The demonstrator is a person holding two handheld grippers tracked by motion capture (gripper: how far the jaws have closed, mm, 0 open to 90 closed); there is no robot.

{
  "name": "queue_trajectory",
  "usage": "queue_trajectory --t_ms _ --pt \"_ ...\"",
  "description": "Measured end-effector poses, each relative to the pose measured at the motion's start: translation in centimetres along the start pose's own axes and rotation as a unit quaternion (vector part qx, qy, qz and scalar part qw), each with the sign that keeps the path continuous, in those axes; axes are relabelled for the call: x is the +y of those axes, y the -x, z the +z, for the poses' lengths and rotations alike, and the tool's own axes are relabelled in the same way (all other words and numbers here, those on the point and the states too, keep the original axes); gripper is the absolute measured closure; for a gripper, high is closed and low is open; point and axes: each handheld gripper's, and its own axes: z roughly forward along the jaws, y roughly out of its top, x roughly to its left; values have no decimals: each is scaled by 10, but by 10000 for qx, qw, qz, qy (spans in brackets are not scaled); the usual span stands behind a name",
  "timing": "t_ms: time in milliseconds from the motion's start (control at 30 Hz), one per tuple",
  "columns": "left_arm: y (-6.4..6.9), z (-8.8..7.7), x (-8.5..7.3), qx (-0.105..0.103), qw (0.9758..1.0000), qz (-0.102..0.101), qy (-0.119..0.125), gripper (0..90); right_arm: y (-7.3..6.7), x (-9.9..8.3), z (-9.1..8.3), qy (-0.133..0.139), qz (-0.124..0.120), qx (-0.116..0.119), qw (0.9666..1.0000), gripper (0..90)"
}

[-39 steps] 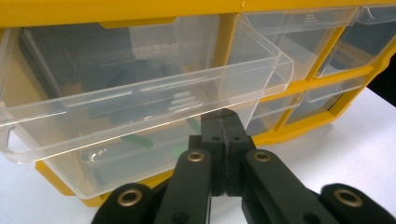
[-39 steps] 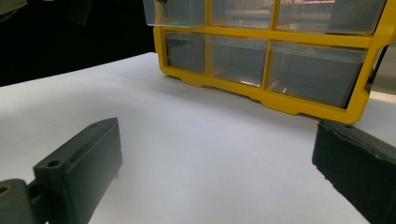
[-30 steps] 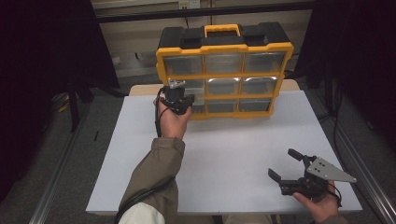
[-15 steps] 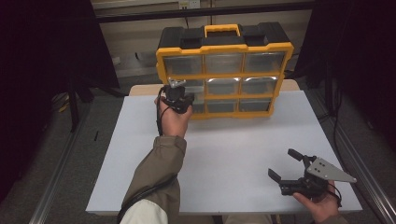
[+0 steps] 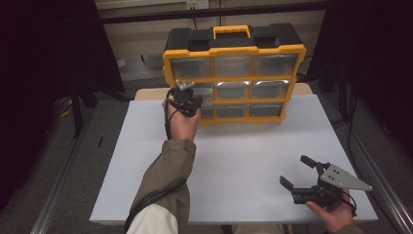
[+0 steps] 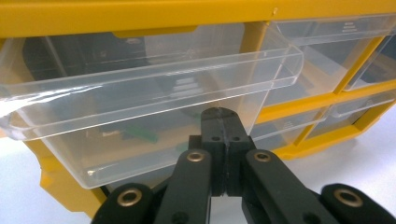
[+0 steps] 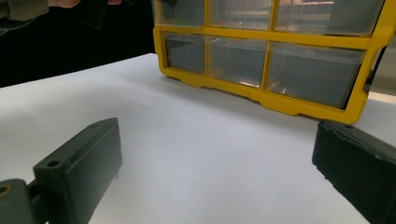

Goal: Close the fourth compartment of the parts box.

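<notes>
1. Left hand-held gripper (image 5: 187,100): jaws pressed fully together, nothing between the pads; raised at the front of the organiser, its tip right under the lip of a drawer. Whether the tip touches the plastic cannot be told.
2. Clear drawer (image 6: 140,112): left column, middle row of the organiser, pulled partly out. Its long axis runs across the left hand-held gripper's line of sight; the pull lip sits just above and ahead of the closed jaws. Small items inside, too blurred to name.
3. Yellow organiser (image 5: 234,73): upright at the far edge of the bench, black top and handle, three rows of three clear drawers; the others look pushed in.
4. Bench (image 5: 234,161): white top.
5. Right hand-held gripper (image 5: 304,178): jaws spread wide, holding nothing; low at the near right corner, well apart from the organiser, pointing toward it.
6. Judgement: the left hand is far nearer the drawer; any push or pull would run along the drawer's slide, toward or away from the person.
</notes>
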Motion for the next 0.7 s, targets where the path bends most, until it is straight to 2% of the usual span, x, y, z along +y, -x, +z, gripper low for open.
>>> queue_trajectory --t_ms 700 --pt "-3 8 2 117 9999 -26 55 900 0 0 0 2 -1 6 10000 15"
